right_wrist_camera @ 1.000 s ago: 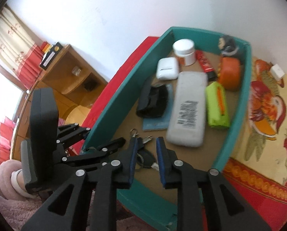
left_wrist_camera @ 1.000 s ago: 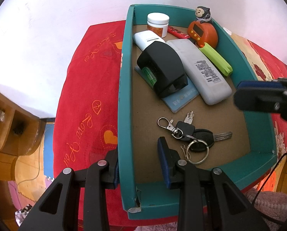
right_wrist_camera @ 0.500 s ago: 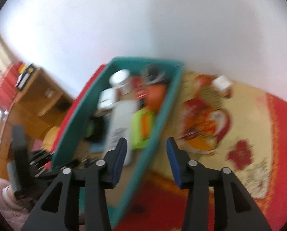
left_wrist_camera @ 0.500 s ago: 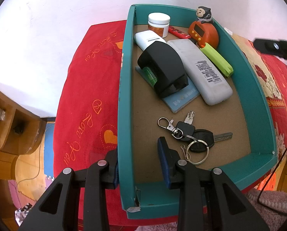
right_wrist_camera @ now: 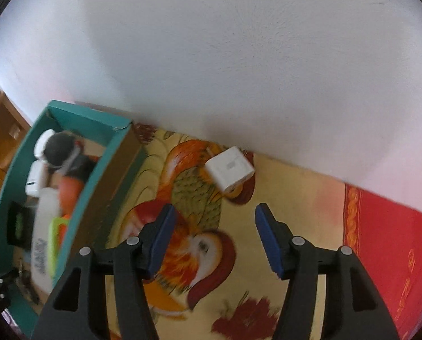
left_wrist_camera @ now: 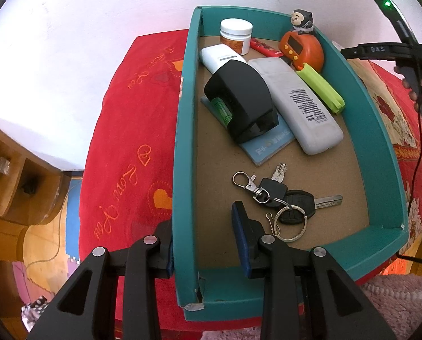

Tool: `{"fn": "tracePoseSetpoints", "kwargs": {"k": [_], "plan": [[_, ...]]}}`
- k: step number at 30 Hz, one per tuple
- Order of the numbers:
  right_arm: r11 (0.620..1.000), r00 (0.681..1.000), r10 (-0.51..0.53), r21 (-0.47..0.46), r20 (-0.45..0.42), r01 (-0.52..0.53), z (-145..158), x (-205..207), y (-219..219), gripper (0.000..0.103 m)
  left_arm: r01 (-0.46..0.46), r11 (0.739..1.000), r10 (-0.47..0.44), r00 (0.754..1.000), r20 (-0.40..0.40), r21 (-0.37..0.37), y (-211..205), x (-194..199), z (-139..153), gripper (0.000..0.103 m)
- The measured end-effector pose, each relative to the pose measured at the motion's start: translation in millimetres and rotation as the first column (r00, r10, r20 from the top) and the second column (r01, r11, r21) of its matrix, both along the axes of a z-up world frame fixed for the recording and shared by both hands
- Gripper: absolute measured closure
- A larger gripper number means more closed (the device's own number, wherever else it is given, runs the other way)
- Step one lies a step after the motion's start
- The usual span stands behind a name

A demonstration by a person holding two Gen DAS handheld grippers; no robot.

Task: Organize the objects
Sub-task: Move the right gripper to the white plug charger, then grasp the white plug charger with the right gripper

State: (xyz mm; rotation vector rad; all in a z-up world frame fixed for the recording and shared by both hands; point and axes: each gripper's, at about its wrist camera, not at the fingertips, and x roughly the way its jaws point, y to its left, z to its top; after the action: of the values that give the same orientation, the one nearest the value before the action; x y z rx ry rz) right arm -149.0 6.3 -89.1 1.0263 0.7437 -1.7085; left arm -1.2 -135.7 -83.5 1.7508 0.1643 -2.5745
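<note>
A teal tray [left_wrist_camera: 184, 147] holds a bunch of keys [left_wrist_camera: 281, 201], a black device [left_wrist_camera: 242, 99], a grey remote [left_wrist_camera: 298, 104], a green clip [left_wrist_camera: 321, 87], an orange timer [left_wrist_camera: 301, 49] and a white jar [left_wrist_camera: 236, 38]. My left gripper [left_wrist_camera: 202, 243] straddles the tray's left wall near the front corner, one finger outside, one inside; I cannot tell if it presses the wall. My right gripper [right_wrist_camera: 215, 238] is open and empty above the patterned cloth, with a white charger cube [right_wrist_camera: 229, 168] ahead of it by the wall. The tray [right_wrist_camera: 97, 187] lies to its left.
The tray stands on a red and yellow cloth [left_wrist_camera: 131, 153] over a table against a white wall [right_wrist_camera: 239, 56]. A wooden shelf unit [left_wrist_camera: 10, 175] stands lower left. The right gripper's body and cable [left_wrist_camera: 409, 56] show at the far right of the left wrist view.
My right gripper has swung away from the keys to the right, out over the cloth, and has opened wider. My left gripper has stayed at the tray wall.
</note>
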Motion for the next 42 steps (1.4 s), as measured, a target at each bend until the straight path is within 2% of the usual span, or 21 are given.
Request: {"fn": "tracePoseSetpoints", "kwargs": {"k": [6,9,18,22,25,30,33,34,40,41,42], "plan": [[0.999,0.999,0.034,0.016,0.026,-0.034,-8,-15,-18,0.045,-0.015,1.0,0.015,1.0,0.0,0.009,-2,1,0,0.07],[0.999,0.999,0.046,0.027,0.005,-0.046,-11,-20,-26,0.045,-0.02,1.0,0.02,1.0,0.001,0.007,-1,1,-1,0.07],[0.998,0.999,0.035,0.044,0.028,-0.036,-19,-43,-31,0.045,-0.022,1.0,0.022,1.0,0.0,0.006,-2,2,-1,0.07],[0.999,0.998,0.021,0.025,0.051,-0.022,-19,-51,-25,0.058,-0.022,1.0,0.022,1.0,0.001,0.006,-2,2,-1,0.07],[1.0,0.999,0.015,0.019,0.045,-0.016,-18,-55,-22,0.064,-0.022,1.0,0.022,1.0,0.0,0.006,-2,2,-1,0.07],[1.0,0.999,0.014,0.018,0.042,-0.015,-15,-63,-19,0.064,-0.022,1.0,0.022,1.0,0.001,0.006,-1,2,-1,0.07],[1.0,1.0,0.009,0.028,0.001,-0.009,-13,-68,-21,0.051,-0.023,1.0,0.023,1.0,0.001,0.006,-1,2,-1,0.07],[0.999,1.0,0.012,0.035,-0.013,-0.012,-13,-70,-22,0.05,-0.023,1.0,0.023,1.0,0.0,0.006,-1,2,-1,0.07],[0.997,0.998,0.062,0.039,-0.012,-0.061,-13,-75,-30,0.05,-0.025,1.0,0.025,1.0,0.001,0.006,-2,1,-1,0.07],[0.997,0.998,0.066,0.034,-0.019,-0.066,-12,-75,-30,0.052,-0.026,1.0,0.026,1.0,0.001,0.006,-2,1,-1,0.07],[0.997,0.997,0.064,0.035,-0.032,-0.063,-12,-75,-30,0.058,-0.025,1.0,0.025,1.0,0.001,0.006,-2,2,-1,0.07]]}}
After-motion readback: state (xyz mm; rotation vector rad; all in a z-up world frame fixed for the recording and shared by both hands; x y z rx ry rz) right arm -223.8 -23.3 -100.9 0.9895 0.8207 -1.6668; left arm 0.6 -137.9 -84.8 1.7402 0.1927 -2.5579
